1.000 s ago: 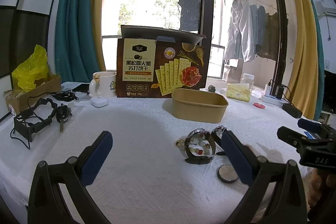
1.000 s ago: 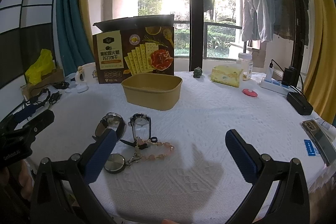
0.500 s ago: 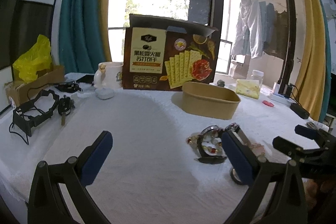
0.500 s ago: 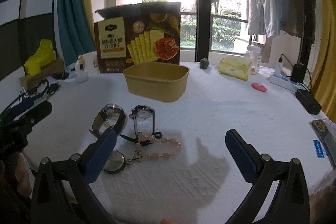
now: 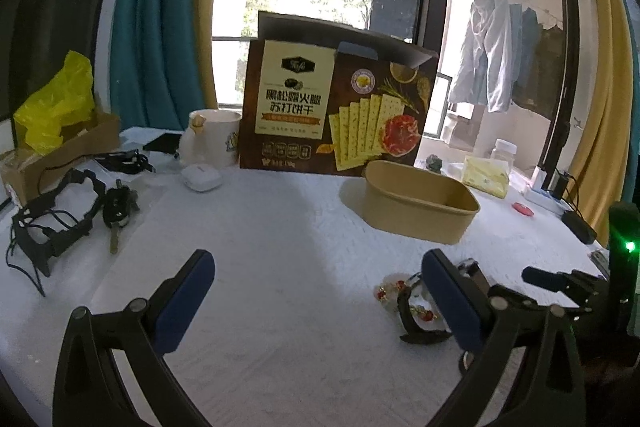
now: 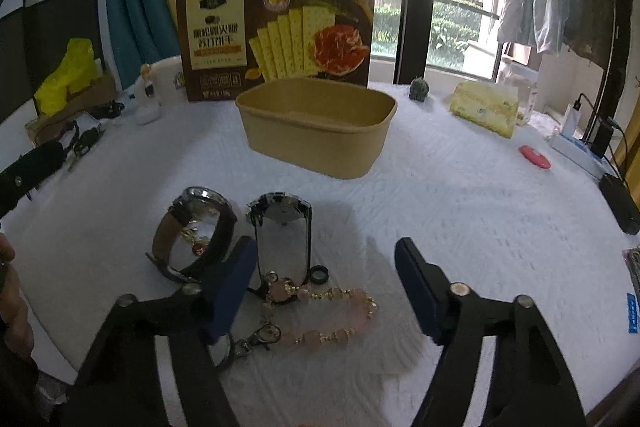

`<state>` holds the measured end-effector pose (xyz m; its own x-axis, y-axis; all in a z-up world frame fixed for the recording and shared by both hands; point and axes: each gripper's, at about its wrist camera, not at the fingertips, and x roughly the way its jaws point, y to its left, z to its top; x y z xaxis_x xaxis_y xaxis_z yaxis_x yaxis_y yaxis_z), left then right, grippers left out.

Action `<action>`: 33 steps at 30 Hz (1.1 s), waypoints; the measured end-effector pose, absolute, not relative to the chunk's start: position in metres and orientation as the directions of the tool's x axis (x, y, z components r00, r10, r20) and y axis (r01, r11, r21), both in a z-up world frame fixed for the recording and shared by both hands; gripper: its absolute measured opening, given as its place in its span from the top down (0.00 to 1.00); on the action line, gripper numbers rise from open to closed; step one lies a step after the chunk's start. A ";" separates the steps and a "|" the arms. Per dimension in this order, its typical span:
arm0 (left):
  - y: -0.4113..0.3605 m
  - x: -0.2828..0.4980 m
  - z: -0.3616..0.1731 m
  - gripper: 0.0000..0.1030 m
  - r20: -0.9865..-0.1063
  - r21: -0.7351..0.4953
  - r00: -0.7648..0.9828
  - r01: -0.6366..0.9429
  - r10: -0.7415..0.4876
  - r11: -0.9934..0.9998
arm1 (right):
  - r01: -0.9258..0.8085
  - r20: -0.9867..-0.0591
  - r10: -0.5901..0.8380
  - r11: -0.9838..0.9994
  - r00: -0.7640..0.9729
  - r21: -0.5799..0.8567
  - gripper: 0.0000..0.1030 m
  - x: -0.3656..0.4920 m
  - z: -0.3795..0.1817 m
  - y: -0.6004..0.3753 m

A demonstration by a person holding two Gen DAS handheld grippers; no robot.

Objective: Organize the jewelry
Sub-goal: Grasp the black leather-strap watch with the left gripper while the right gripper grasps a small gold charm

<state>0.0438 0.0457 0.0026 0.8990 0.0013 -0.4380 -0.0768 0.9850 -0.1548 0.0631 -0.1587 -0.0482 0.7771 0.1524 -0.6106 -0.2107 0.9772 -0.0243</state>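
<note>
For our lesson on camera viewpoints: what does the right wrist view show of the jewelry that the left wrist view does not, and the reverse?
Only the right wrist view shows the pink bracelet, the metal-band watch standing whole, and the right claw open above them. Only the left wrist view shows the open left claw over bare cloth, plus the keys. Both show the tan tub, the cracker box and the leather watch.

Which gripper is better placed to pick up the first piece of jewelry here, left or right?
Right. The right gripper is open directly over the pink bead bracelet, beside the watches. The left gripper is open over bare tablecloth, with the jewelry off behind its right finger.
</note>
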 end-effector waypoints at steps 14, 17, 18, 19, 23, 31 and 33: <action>0.031 0.044 -0.013 0.00 -0.482 -0.131 0.876 -0.053 -0.017 0.990 | -0.298 -0.646 0.197 0.953 0.737 -0.049 0.48 0.039 -0.074 -0.150; 0.029 0.044 -0.013 0.00 -0.485 -0.125 0.875 -0.057 -0.011 0.991 | -0.310 -0.649 0.219 0.950 0.729 -0.028 0.65 0.040 -0.074 -0.152; 0.029 0.044 -0.013 0.00 -0.486 -0.125 0.874 -0.057 -0.011 0.991 | -0.310 -0.647 0.222 0.950 0.729 -0.024 0.70 0.039 -0.074 -0.154; 0.028 0.044 -0.013 0.00 -0.488 -0.125 0.873 -0.056 -0.012 0.991 | -0.311 -0.644 0.224 0.950 0.732 -0.023 0.80 0.038 -0.074 -0.156; 0.022 0.046 -0.015 0.00 -0.498 -0.120 0.867 -0.046 -0.020 0.992 | -0.327 -0.643 0.241 0.945 0.727 -0.015 0.92 0.037 -0.073 -0.160; 0.007 0.053 -0.016 0.00 -0.532 -0.102 0.846 -0.012 -0.044 0.995 | -0.339 -0.588 0.280 0.941 0.759 0.010 0.93 0.025 -0.060 -0.171; 0.003 0.054 -0.017 0.00 -0.538 -0.098 0.841 0.001 -0.054 0.995 | -0.337 -0.568 0.285 0.942 0.772 0.014 0.93 0.023 -0.054 -0.177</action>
<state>0.0542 0.0032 -0.0166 0.8412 -0.0540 -0.5381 0.0009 0.9951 -0.0984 0.0227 -0.1767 -0.0545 0.7724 0.2846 -0.5678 -0.3366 0.9415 0.0141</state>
